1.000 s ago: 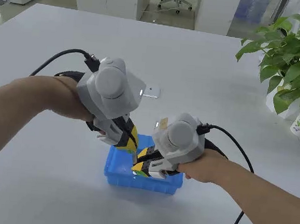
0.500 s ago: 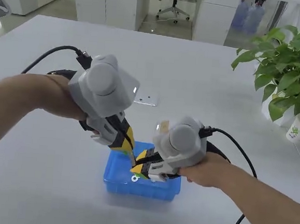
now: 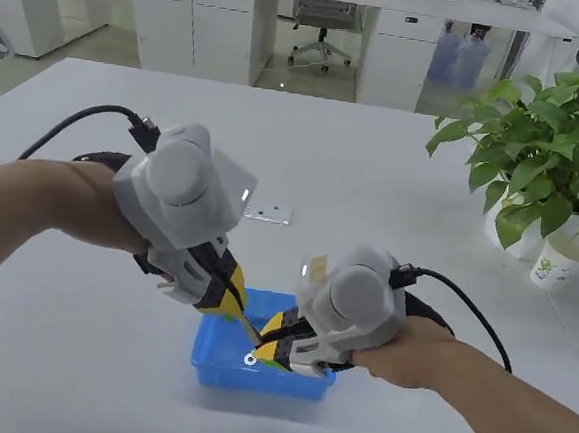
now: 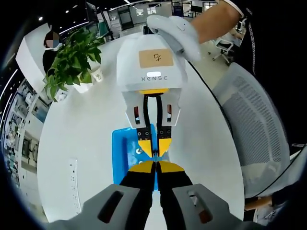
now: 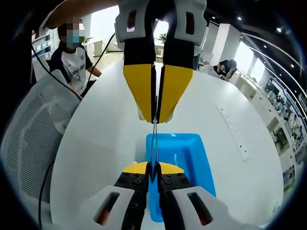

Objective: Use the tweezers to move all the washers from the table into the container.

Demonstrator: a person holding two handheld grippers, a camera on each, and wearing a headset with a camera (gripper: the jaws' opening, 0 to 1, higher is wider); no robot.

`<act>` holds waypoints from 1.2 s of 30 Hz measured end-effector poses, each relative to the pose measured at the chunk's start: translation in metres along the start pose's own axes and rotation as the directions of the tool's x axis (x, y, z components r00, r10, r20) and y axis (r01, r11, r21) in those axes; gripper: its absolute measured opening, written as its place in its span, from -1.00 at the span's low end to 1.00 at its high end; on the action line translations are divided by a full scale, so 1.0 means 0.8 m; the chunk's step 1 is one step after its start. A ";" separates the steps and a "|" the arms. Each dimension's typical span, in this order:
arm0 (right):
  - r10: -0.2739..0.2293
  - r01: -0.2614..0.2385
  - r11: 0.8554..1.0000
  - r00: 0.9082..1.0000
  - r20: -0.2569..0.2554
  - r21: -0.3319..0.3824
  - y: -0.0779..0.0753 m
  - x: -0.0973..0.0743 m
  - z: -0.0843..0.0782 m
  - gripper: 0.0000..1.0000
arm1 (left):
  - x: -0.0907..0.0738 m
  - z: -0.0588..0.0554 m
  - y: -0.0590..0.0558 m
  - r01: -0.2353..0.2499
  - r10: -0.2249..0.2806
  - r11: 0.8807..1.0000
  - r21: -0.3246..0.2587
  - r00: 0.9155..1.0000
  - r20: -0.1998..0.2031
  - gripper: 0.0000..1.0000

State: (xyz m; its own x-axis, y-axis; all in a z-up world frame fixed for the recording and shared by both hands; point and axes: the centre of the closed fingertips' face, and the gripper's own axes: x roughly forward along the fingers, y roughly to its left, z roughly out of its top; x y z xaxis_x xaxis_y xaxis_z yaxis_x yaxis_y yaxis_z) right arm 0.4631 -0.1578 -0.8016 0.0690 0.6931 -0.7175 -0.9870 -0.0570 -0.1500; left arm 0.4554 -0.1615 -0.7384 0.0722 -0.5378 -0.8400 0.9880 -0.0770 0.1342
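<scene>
White "XENSE" right gripper (image 4: 154, 151), fingers (image 4: 164, 145) pinching tweezers (image 5: 154, 143)

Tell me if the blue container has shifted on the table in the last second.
No. The blue container sits as far from the white socket plate as before; only the camera moved.

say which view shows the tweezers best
The right gripper view: the tweezers run as a thin line from the left claw to the right claw, over the container. The head view shows a short sliver; the left gripper view barely a glimpse between the claws.
</scene>
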 end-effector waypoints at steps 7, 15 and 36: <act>0.003 -0.005 0.999 0.999 -0.045 -0.039 0.023 -0.003 -0.015 -0.84 | 0.015 -0.002 -0.023 0.007 -0.007 1.000 -0.018 1.000 0.021 -0.89; 0.023 -0.026 0.999 0.997 -0.068 -0.043 0.051 0.005 -0.029 -0.84 | 0.033 -0.012 -0.047 0.018 -0.017 0.999 -0.039 0.999 0.032 -0.89; 0.059 -0.059 0.998 0.995 -0.079 -0.002 0.088 0.031 -0.066 -0.84 | 0.085 -0.049 -0.085 0.009 -0.008 0.997 -0.077 1.000 0.016 -0.89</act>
State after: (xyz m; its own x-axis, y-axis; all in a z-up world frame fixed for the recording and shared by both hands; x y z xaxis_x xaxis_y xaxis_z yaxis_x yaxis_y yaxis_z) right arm 0.4026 -0.1829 -0.8658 0.0219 0.6299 -0.7764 -0.9891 -0.0996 -0.1087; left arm 0.3985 -0.1597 -0.8250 0.0620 -0.5502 -0.8327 0.9962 -0.0170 0.0854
